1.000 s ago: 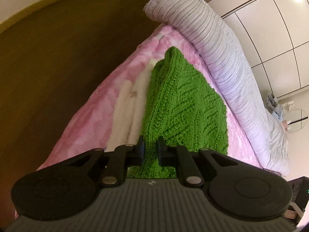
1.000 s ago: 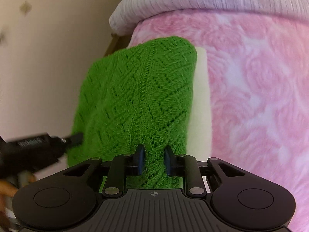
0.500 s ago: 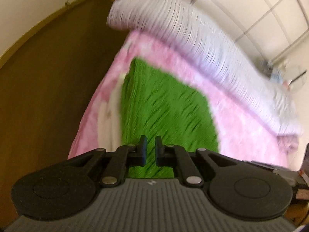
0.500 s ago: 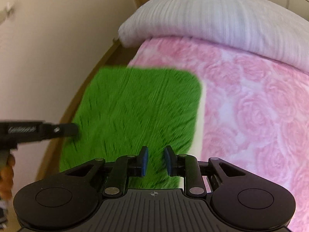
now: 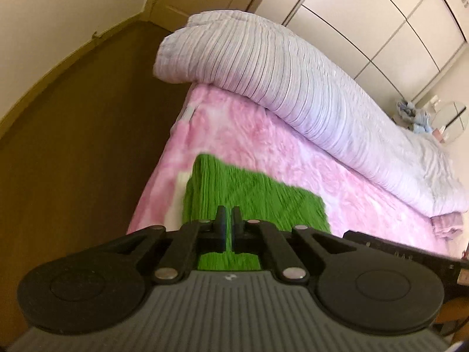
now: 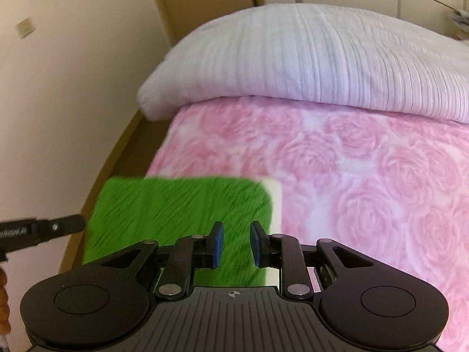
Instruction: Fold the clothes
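Note:
A green knitted sweater (image 5: pixel 249 196) lies folded flat near the bed's edge, on a white cloth (image 6: pixel 274 202) over the pink rose blanket (image 6: pixel 366 176). My left gripper (image 5: pixel 229 228) hovers above the sweater's near edge, shut, with nothing between its fingers. In the right wrist view the sweater (image 6: pixel 176 211) is motion-blurred. My right gripper (image 6: pixel 236 243) stands open over its near right part, blue pads (image 6: pixel 218 243) apart and clear of the knit. The left gripper's black tip (image 6: pixel 55 228) shows beside the sweater's left edge.
A rolled lilac striped duvet (image 5: pixel 293 82) runs along the far side of the bed. Brown floor (image 5: pixel 73 161) drops off left of the bed edge. White wardrobe doors (image 5: pixel 381 14) and a cream wall (image 6: pixel 58 88) stand behind.
Both grippers have drawn back and risen from the sweater. The knit, bunched up between the right fingers a second ago, now lies flat and free. The left jaws have closed their small gap.

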`<state>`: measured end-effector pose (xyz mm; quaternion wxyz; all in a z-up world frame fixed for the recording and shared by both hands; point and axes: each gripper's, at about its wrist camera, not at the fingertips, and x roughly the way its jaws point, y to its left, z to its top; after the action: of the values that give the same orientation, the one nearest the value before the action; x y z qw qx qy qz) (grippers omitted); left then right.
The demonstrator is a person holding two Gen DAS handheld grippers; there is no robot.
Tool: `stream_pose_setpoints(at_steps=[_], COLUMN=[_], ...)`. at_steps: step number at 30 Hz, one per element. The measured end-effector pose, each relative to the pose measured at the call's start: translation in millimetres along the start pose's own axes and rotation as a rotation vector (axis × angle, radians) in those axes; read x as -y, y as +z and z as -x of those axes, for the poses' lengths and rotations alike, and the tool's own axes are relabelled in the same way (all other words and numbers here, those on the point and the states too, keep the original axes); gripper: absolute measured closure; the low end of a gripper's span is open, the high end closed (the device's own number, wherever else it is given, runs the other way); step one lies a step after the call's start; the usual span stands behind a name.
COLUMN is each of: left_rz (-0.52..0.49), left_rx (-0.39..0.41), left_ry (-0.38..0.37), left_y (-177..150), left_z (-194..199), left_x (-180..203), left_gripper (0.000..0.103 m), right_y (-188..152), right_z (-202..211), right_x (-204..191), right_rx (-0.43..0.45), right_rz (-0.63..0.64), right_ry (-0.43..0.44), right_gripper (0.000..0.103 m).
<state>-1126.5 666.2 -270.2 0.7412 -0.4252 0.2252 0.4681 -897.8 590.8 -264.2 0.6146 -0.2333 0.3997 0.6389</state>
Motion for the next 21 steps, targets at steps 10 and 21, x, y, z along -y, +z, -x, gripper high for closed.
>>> stream_pose_setpoints(at_steps=[10, 21], left_rz=[0.050, 0.108], left_rx=[-0.025, -0.104], left_ry=[0.034, 0.038], left_y=[-20, -99], left_z=[-21, 71], left_x=[-20, 9], left_gripper=[0.101, 0.100], right_y=[-18, -81], right_z=[-20, 62], right_x=[0, -17], right_rx=[-0.081, -0.141], right_rz=[0.064, 0.132], right_ry=[0.018, 0.136], right_gripper=[0.080, 0.080])
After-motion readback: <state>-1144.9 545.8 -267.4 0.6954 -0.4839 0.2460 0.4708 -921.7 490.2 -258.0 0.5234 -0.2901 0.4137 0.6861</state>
